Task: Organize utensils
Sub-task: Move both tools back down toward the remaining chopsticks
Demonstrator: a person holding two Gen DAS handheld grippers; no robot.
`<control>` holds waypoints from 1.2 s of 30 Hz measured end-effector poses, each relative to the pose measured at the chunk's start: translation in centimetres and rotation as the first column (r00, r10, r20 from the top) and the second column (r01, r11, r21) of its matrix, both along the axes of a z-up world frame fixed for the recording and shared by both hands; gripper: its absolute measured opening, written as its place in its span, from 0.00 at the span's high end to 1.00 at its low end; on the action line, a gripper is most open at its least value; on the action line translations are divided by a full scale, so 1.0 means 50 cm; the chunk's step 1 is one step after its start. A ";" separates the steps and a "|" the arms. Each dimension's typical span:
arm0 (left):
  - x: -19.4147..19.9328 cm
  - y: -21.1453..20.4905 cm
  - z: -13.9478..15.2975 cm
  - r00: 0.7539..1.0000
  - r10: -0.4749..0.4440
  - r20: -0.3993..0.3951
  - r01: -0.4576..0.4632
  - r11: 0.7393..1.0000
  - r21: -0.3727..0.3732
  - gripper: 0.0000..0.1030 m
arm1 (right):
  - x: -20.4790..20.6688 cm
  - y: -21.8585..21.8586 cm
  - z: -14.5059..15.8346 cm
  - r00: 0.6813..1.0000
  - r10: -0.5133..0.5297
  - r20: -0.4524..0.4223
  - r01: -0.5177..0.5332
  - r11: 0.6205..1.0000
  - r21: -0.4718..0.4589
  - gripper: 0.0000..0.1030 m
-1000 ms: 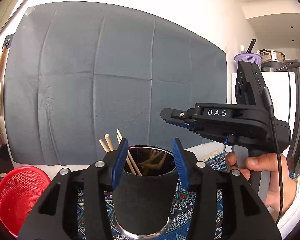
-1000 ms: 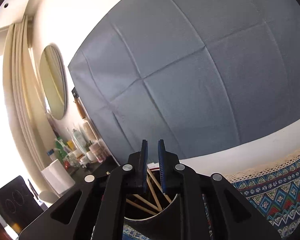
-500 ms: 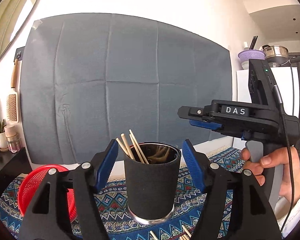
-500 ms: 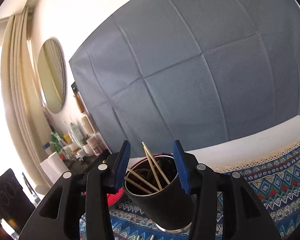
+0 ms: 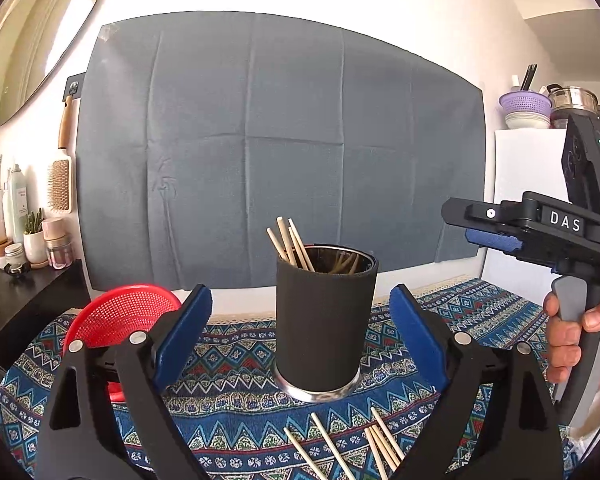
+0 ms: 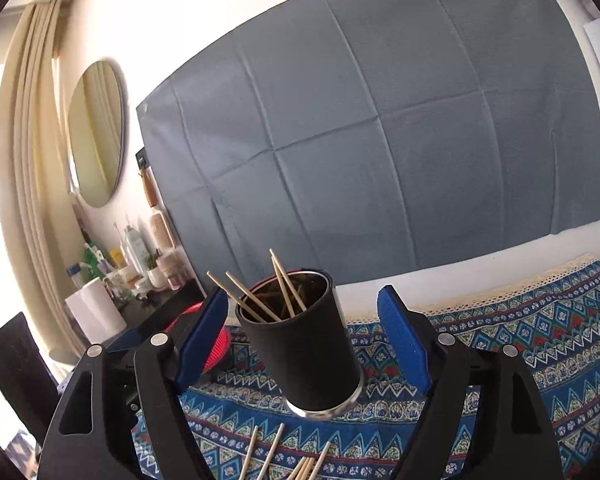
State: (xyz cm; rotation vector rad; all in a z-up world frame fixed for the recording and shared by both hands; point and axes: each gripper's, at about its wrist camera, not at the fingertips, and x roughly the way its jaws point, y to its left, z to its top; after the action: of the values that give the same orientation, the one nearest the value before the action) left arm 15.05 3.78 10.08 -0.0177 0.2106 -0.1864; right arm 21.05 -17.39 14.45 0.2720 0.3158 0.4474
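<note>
A: What differs from a second ago?

B: Both have backed off. The left hand-held gripper (image 5: 300, 328) clasped the black cup (image 5: 326, 328) then; its jaws have just been opening and now stand wide, pads clear of the cup's sides. The right hand-held gripper (image 6: 302, 340) was nearly closed over the rim; its jaws have just been opening too, and grip nothing.

A: And nearest the cameras?

B: Loose wooden chopsticks (image 5: 376, 444) lie scattered on the patterned cloth (image 5: 228, 360) over the desk.

A: The cup itself?

B: Upright on the cloth just beyond them, with a steel base ring and several chopsticks (image 5: 290, 242) leaning out. A red basket (image 5: 116, 316) sits behind to its left, a grey sheet (image 5: 280, 140) on the wall beyond.
</note>
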 end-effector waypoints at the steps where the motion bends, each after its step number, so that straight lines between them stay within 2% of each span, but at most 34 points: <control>1: -0.003 0.000 -0.004 1.000 0.001 -0.012 -0.001 1.000 0.004 0.12 | -0.005 0.001 -0.002 1.000 0.001 -0.005 -0.001 1.000 -0.005 0.27; 5: -0.009 -0.005 -0.017 0.998 0.008 -0.059 -0.007 1.000 0.019 0.08 | -0.027 -0.001 -0.017 1.000 -0.007 -0.027 0.007 1.000 -0.021 0.18; 12: -0.017 -0.001 -0.051 0.986 0.016 -0.168 -0.018 1.000 -0.013 0.06 | -0.056 -0.006 -0.054 0.996 -0.026 -0.085 0.021 0.998 -0.056 0.18; 16: -0.007 -0.005 -0.074 0.966 0.040 -0.254 -0.036 0.999 0.023 0.06 | -0.066 0.001 -0.090 0.989 -0.031 -0.142 0.017 0.995 -0.098 0.17; 23: 0.011 0.006 -0.118 0.908 0.093 -0.408 -0.080 0.996 0.049 0.06 | -0.057 0.016 -0.165 0.952 -0.056 -0.299 -0.001 0.982 -0.188 0.17; 26: 0.020 0.012 -0.136 0.879 0.117 -0.461 -0.095 0.993 0.071 0.06 | -0.054 0.015 -0.182 0.942 -0.072 -0.327 0.007 0.981 -0.194 0.17; 31: 0.037 0.022 -0.162 0.832 0.118 -0.543 -0.098 0.993 0.065 0.06 | -0.041 0.027 -0.214 0.911 -0.055 -0.408 -0.040 0.974 -0.221 0.16; 36: 0.054 0.025 -0.190 0.780 0.132 -0.612 -0.116 0.991 0.066 0.06 | -0.027 0.064 -0.258 0.870 -0.068 -0.488 -0.105 0.942 -0.319 0.16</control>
State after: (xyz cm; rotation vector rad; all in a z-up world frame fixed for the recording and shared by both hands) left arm 17.77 5.04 0.58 -0.0688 0.8705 -0.0380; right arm 19.69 -14.21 1.56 0.0407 0.8921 0.3288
